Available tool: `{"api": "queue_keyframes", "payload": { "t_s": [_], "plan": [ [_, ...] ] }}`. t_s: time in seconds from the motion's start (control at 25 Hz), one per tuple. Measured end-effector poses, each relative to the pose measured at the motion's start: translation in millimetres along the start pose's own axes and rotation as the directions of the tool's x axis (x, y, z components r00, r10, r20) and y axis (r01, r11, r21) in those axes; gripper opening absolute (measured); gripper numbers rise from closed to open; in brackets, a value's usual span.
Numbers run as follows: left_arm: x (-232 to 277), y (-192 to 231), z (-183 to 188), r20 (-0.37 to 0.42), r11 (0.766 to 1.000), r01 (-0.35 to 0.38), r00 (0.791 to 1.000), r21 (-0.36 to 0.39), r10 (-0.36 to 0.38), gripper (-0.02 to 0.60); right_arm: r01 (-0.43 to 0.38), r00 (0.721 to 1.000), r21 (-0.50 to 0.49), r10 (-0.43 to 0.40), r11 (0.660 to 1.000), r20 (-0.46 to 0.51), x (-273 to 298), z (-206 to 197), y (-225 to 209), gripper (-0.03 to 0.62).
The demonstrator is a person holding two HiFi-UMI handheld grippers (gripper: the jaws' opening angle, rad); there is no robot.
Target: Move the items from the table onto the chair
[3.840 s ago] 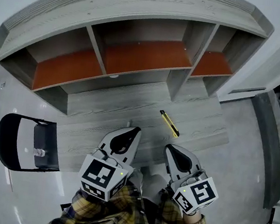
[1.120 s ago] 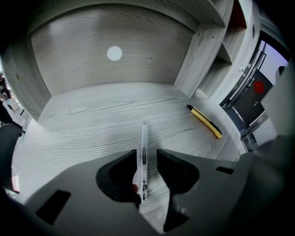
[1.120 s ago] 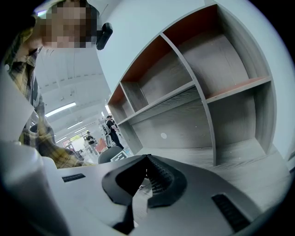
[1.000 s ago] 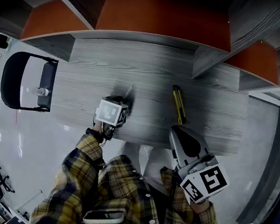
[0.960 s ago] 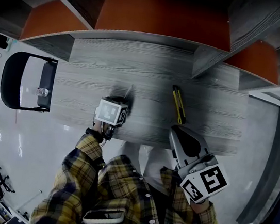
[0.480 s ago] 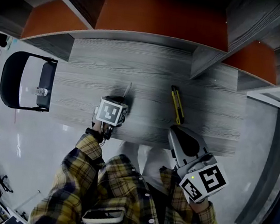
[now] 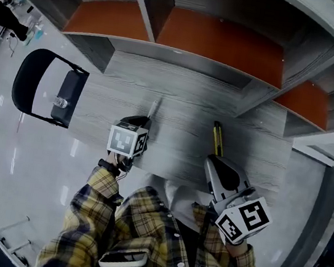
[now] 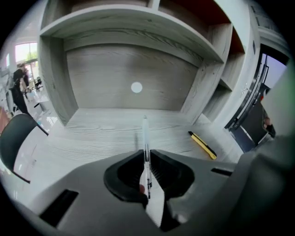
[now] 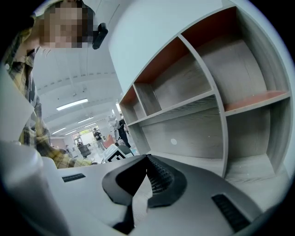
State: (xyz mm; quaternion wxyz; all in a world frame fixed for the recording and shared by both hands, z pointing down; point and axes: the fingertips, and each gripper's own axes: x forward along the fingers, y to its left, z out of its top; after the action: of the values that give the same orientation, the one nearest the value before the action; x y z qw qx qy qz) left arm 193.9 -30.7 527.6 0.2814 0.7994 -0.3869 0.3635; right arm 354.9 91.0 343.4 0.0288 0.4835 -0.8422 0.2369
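1. Grey wood-grain bench (image 7: 184, 98) runs under orange-floored shelves (image 7: 218, 38). The chair (image 7: 28, 87) stands off its left end, well apart from my grippers, with a small bottle (image 7: 60, 102) on its seat.
2. My left gripper (image 8: 146, 154) has just closed its fingers on the pen (image 8: 145, 133). It is pinched edge-on, much of its length jutting ahead of the tips, and looks lifted off the bench. The hold is a narrow one on a slick barrel, so I judge a fast swing toward the chair could make the pen pivot or slip out.
3. That free end leads the way. If I turn left while low, it could clip the bench or a shelf upright and get levered out of the grip.
4. At the chair, letting go from height could send the pen rolling off the seat, or into the bottle.
5. My right gripper (image 9: 146, 161) has its fingers clenched on nothing and hangs near my body. The knife (image 7: 217, 137) lies on the bench just ahead of it, untouched. Reaching in with the fingers clenched would only shove the knife, perhaps toward the back wall where it is harder to pinch.
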Motion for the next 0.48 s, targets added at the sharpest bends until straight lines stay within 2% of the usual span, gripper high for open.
{"api": "queue_keyframes", "payload": {
  "t_s": [0.24, 0.48],
  "plan": [
    [-53, 37, -6, 0.118, 0.988, -0.049, 0.991, -0.147, 0.066, 0.048, -0.109, 0.994, -0.055, 0.107, 0.993, -0.039, 22, 4, 27, 0.017],
    [-112, 82, -25, 0.177, 0.963, -0.109, 0.972, -0.247, 0.156, 0.046, -0.212, 0.974, -0.085, 0.204, 0.973, -0.097, 54, 3, 64, 0.017]
  ]
}}
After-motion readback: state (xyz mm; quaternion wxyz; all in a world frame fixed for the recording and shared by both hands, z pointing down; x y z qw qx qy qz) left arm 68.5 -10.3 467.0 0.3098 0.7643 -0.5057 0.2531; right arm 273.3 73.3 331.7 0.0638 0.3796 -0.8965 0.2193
